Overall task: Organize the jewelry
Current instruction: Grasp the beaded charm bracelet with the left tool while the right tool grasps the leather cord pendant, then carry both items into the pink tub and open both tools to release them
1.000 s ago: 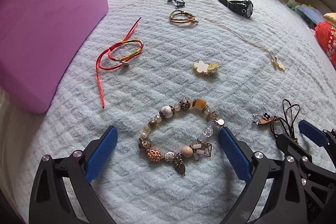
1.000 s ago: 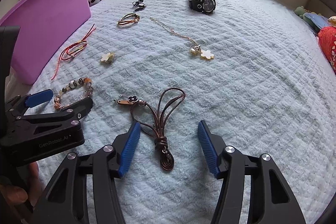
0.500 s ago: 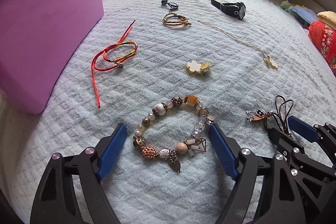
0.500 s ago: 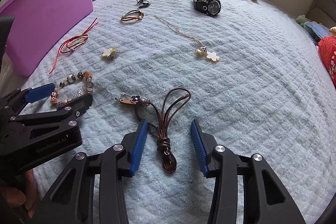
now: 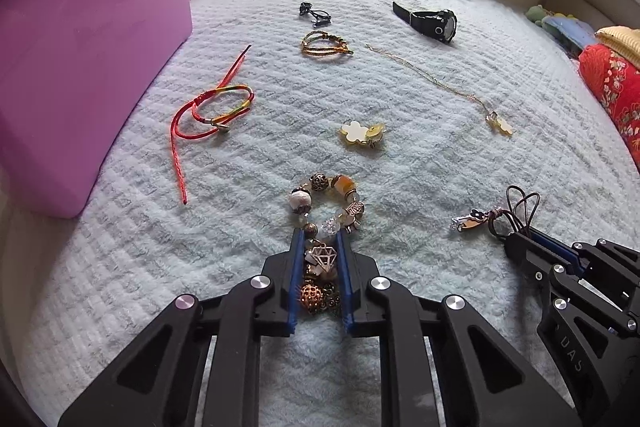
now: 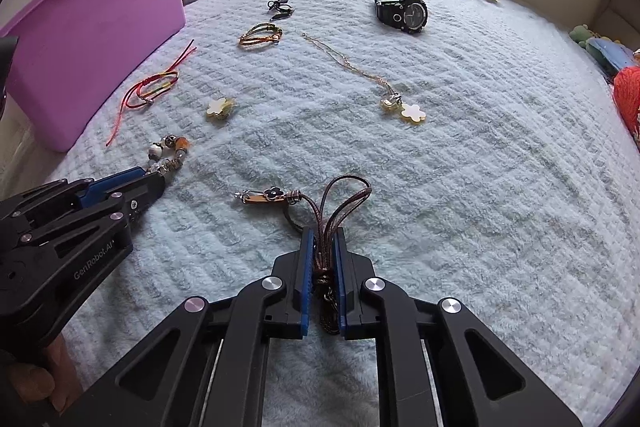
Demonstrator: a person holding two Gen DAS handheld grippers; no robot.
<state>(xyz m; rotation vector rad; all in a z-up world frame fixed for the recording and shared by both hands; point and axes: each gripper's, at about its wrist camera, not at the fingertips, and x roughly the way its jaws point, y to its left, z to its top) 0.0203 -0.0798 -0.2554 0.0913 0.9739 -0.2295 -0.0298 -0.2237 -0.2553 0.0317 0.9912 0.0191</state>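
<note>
My left hand-held gripper [image 5: 318,247] has just closed on the bracelet [image 5: 326,207], my right [image 6: 323,243] on the cord [image 6: 340,195], both on the bed [image 6: 480,167]; the tub [image 5: 80,67] lies left, nearer my left.

The left gripper [image 5: 319,247], at lower centre of its view, has just been closing; its blue pads [image 5: 297,267] clamp the bracelet [image 5: 326,205]. The right gripper [image 6: 323,239], lower centre, pinches the cord [image 6: 340,201], both angled downward.
</note>
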